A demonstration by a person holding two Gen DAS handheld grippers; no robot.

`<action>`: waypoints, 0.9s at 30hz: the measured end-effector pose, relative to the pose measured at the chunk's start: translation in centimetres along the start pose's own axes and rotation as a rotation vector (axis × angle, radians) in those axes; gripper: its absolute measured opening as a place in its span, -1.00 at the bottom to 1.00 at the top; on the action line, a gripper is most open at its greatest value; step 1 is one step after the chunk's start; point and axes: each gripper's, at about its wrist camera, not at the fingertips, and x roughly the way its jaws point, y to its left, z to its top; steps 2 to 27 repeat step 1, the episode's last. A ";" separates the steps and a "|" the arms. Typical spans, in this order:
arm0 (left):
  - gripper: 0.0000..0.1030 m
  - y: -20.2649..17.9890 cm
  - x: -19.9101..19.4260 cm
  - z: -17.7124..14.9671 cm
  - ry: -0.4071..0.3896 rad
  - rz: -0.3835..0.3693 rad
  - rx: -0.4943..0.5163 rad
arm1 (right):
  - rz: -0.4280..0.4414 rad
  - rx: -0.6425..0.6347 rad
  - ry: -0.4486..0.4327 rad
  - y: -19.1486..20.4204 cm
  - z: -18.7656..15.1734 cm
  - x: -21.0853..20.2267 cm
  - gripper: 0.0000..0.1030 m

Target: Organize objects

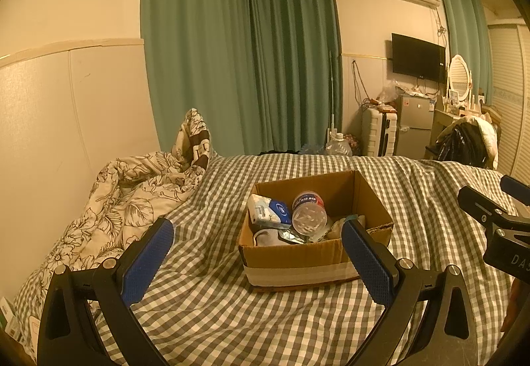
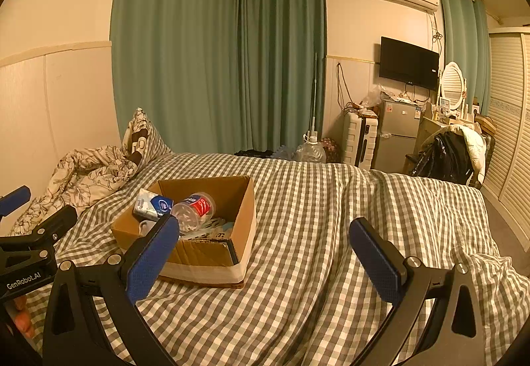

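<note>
Above the near edge of the bed (image 2: 314,217), both grippers, left (image 1: 258,261) and right (image 2: 265,258), hang with jaws wide apart, holding nothing. Farther toward mid-bed sits the box (image 1: 298,261), containing 1 bottle (image 1: 308,213) and a tissue pack (image 1: 268,209).

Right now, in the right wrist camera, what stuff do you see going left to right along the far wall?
Green curtain → big water jug → white suitcase → little silver fridge → chair piled with clothes → white slatted wardrobe doors.
</note>
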 end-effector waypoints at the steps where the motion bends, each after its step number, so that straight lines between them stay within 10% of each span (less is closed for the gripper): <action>1: 1.00 0.0 0.0 0.0 0.000 0.000 0.002 | 0.000 0.000 0.000 0.0 -0.1 0.0 0.99; 27: 1.00 0.0 0.0 0.0 0.000 0.000 0.002 | 0.000 0.000 0.000 0.0 -0.1 0.0 0.99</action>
